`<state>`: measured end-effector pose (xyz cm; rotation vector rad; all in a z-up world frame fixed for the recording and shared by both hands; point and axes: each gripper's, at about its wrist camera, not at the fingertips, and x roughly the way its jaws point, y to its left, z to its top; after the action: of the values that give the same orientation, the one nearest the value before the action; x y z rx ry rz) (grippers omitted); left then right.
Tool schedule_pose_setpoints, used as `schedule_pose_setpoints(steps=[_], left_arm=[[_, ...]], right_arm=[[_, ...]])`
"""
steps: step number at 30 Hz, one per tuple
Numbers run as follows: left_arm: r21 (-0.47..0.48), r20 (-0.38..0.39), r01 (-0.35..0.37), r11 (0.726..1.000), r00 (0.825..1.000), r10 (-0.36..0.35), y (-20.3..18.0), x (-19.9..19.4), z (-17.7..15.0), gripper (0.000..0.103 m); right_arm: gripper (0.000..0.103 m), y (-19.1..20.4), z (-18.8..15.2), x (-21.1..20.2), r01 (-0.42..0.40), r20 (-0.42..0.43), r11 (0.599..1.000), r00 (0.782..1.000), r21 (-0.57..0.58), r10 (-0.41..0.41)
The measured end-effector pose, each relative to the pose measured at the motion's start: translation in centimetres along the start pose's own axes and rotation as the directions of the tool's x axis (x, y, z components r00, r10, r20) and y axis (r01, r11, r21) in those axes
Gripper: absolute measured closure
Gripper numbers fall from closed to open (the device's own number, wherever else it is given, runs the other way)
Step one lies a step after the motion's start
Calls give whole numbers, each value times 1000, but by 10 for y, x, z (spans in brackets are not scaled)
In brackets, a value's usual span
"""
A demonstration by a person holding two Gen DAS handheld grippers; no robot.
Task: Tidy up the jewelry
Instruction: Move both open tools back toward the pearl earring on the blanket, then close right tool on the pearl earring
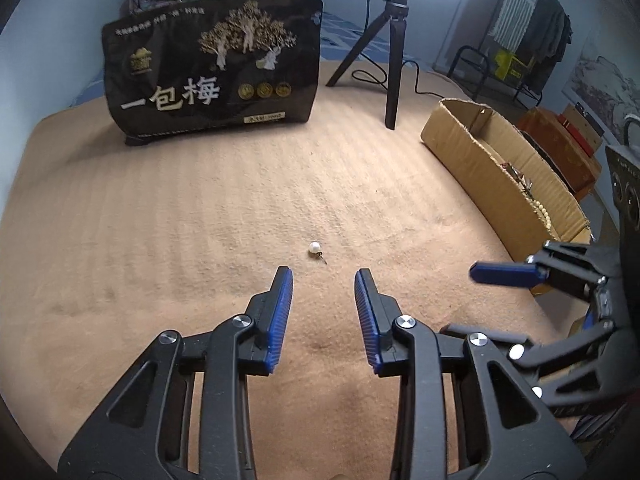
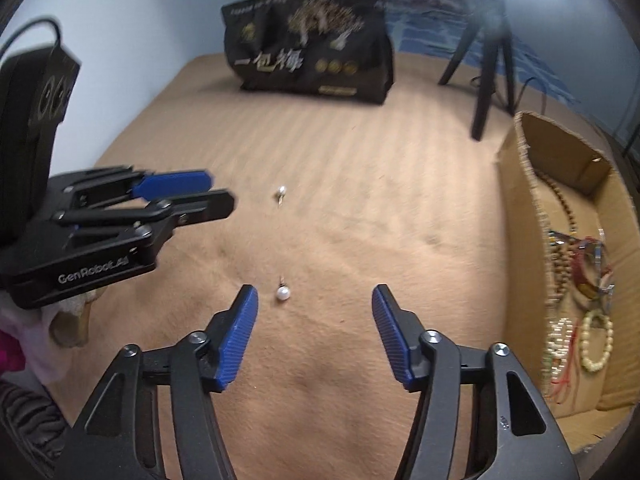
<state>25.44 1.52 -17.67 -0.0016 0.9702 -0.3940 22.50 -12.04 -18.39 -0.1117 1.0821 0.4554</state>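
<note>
A pearl earring (image 1: 315, 247) lies on the tan blanket just ahead of my open, empty left gripper (image 1: 323, 274). In the right wrist view this earring (image 2: 281, 192) lies farther off, and a second pearl earring (image 2: 283, 293) lies close in front of my open, empty right gripper (image 2: 314, 292), nearer its left finger. The left gripper (image 2: 208, 192) shows at the left of the right wrist view, the right gripper (image 1: 476, 276) at the right of the left wrist view. A cardboard box (image 2: 532, 184) on the right holds bead bracelets (image 2: 596, 344) and necklaces.
A black printed bag (image 1: 212, 68) stands at the back of the blanket. A black tripod (image 1: 392, 60) with a lit ring light stands right of it, its cable trailing behind. The cardboard box (image 1: 472, 152) runs along the blanket's right edge. A blue wall is at the left.
</note>
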Motion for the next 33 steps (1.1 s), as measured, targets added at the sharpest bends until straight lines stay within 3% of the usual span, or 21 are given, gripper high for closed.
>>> schedule_pose_setpoints(steps=[2,6,23,27,33], left_arm=[[-5,-8,8,1000,1000,-9,2,8,1,73],[-16,-24,17,1000,1000,-17,6,23,4,77],[-13,-26,20,1000,999,-20,8,50,10,77],[-5,-24,14,1000,1000,-14,6,52,10,77],[1,-21,-7,1000,1000,7,6,58,12,92]], right_arm=[[48,1,-1,6,-5,-8,1000,1000,-3,5],[63,1,-2,17,-17,-28,1000,999,-1,16],[73,17,0,34,-10,-39,997,999,-80,6],[81,20,1,35,-3,-37,996,999,-94,0],[94,23,-1,37,4,-39,993,999,-115,-8]])
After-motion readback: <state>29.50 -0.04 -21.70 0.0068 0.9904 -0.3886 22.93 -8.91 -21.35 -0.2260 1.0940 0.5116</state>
